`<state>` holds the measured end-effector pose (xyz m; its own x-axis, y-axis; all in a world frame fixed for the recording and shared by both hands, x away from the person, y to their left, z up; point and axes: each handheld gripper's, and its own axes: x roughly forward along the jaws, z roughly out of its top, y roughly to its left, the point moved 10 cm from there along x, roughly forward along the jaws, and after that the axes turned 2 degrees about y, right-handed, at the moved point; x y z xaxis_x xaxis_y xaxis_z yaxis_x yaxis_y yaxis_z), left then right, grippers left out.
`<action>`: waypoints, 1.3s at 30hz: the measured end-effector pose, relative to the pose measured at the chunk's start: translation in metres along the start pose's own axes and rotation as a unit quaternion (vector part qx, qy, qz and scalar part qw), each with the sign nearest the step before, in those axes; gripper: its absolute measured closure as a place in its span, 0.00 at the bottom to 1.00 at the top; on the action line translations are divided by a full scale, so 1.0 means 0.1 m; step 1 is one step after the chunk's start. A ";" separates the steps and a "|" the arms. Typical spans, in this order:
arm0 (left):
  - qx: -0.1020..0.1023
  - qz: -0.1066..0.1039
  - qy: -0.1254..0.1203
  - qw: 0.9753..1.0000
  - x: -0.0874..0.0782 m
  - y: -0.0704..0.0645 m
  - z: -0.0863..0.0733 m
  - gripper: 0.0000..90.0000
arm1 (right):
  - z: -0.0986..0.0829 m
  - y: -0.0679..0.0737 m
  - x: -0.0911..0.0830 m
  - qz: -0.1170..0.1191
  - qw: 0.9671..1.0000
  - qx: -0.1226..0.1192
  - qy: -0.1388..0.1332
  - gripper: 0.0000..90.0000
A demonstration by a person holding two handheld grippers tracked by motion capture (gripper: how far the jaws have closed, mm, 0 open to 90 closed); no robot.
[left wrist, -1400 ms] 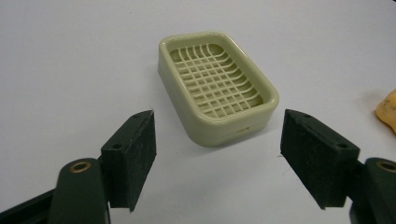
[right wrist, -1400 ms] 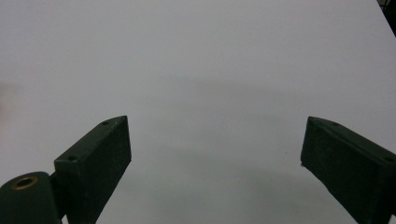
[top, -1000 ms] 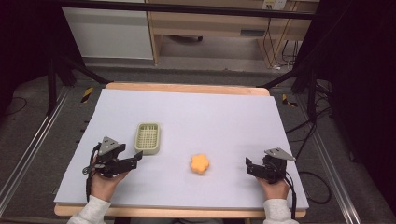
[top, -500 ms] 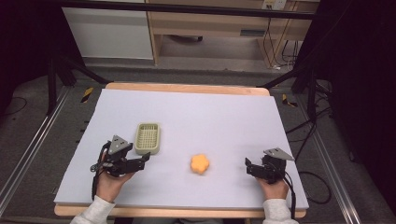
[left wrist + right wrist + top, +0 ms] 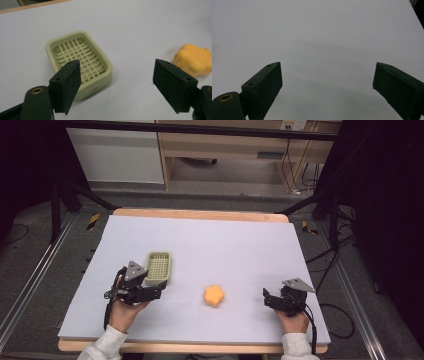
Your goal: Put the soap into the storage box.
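The left gripper (image 5: 117, 87) has its two black jaws spread wide with nothing between them but bare table cover. In the left gripper view, one jaw stands in front of the near corner of a pale green soap dish (image 5: 80, 62), overlapping it in the picture, though whether it touches the dish cannot be told. The dish has a slotted grid floor and a raised rim, and it lies flat and empty. Off toward the other jaw, well apart from the dish, sits an orange flower-shaped piece (image 5: 193, 60) (it looks like a sponge or a soap, with a few dark specks along its edge), and it is not between the jaws.

In the high view the left gripper (image 5: 157, 292) sits just beside the near end of the soap dish (image 5: 159, 268), held low over the table by the person's left hand (image 5: 125, 307). The orange piece (image 5: 213, 295) lies on the white table cover (image 5: 225, 240) between the two grippers, nearer the middle.

The right gripper (image 5: 327, 92) also has its jaws wide apart, holding nothing, with plain white cover ahead of them. From above, the right gripper (image 5: 267, 300) rests near the table's front right corner, well apart from the orange piece, in the person's right hand (image 5: 295, 320).
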<state>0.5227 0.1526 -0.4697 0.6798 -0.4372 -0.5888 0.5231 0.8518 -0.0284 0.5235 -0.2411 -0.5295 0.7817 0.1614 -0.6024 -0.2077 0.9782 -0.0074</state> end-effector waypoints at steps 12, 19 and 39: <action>0.008 -0.019 0.010 1.000 0.15 -0.22 0.17 0.23 | 0.02 0.01 0.00 0.002 1.000 -0.001 -0.008 0.10; 0.020 -0.024 0.015 0.999 0.23 -0.34 0.22 0.23 | 0.01 0.02 0.00 0.004 1.000 -0.001 -0.006 0.10; 0.059 -0.056 0.039 0.996 0.42 -0.77 0.28 0.22 | 0.00 0.02 0.01 0.006 1.000 -0.002 -0.003 0.09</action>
<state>0.5256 0.0608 -0.4697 0.5742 -0.4999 -0.6483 0.6536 0.7568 -0.0047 0.5235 -0.2388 -0.5298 0.7828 0.1747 -0.5972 -0.2201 0.9755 -0.0031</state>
